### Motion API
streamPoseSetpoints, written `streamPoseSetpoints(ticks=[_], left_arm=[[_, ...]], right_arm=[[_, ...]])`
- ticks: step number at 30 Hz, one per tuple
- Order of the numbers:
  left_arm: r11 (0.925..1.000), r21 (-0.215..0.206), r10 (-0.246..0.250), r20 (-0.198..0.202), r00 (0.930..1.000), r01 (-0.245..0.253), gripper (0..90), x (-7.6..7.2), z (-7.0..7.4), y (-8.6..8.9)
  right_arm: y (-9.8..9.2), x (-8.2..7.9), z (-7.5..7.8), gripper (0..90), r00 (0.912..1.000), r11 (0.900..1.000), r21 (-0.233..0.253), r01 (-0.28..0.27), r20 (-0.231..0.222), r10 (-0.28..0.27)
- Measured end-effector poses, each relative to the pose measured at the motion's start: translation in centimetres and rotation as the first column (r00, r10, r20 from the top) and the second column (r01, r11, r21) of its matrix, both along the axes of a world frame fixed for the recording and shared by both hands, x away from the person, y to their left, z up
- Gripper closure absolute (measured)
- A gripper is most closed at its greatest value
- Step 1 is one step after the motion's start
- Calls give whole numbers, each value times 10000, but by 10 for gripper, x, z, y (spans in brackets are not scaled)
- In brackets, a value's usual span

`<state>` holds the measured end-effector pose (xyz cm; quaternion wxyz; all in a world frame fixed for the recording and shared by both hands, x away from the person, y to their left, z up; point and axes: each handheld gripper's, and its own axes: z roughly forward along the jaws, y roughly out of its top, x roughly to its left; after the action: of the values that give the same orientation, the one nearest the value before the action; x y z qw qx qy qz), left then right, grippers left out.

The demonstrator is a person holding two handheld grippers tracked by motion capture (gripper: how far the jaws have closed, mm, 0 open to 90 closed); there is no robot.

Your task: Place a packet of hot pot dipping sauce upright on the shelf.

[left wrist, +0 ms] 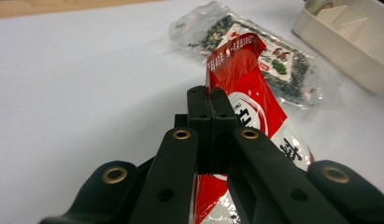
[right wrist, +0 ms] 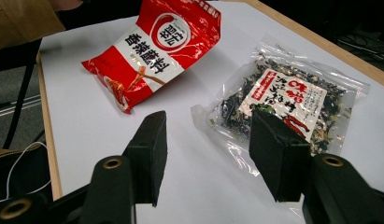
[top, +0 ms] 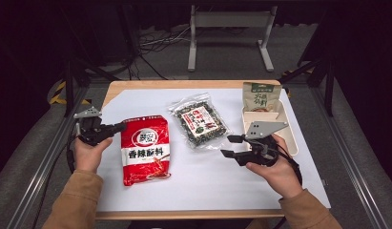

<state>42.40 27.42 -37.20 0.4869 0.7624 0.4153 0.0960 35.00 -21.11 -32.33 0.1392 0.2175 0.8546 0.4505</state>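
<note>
At the tongs: left tongs [top: 118,127] pressed together on the upper left edge of the red packet [top: 146,149]; the left gripper view shows the jaws closed on the packet's seam, with that end raised off the worktop [top: 241,186].
Right tongs: right tongs [top: 232,146] spread wide, holding nothing, hovering low over the white sheet just beside the near corner of the clear packet [top: 199,121].
Red packet position: left-centre of the worktop, long axis running away from the person, lower end resting on the sheet, top end tilted up in the grip.
Clear packet position: flat at centre, between the red packet and the tray [top: 293,138], long axis angled slightly, top leaning toward the left.
Key relation: the clear packet lies ahead and to the left of the right tongs, its near short edge closest to them; the right hand is plainly the nearer.
Tray: at the right edge, behind the right hand, with a green-labelled packet [top: 261,97] propped at its far end.
Assessment: red packet is secured for lifting; the right tongs appear set to close on the clear packet's near edge.
</note>
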Motion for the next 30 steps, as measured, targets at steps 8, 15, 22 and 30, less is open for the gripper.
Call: streamPoseSetpoints(ticks=[8, 15, 22, 30], left_arm=[[9975, -198, -653, 905, 9938, 674, 900, -22, 25, -5], [9931, 224, -1170, 1680, 9788, 1148, 900, -43, 45, -15], [9807, 746, -1929, 2252, 9550, 1805, 900, -65, 63, -30], [9570, 1109, -2888, 2783, 9161, 2680, 900, -91, 78, -37]], right_arm=[[1, -2, -1, 470, 9998, 10000, 17, -7, -201, 7], [3, -3, -2, 472, 9997, 10000, 41, -44, -224, 45], [6, -7, -6, 475, 9994, 9998, 64, -178, -285, 179], [9, -12, -7, 475, 9991, 9996, 30, -263, -343, 264]])
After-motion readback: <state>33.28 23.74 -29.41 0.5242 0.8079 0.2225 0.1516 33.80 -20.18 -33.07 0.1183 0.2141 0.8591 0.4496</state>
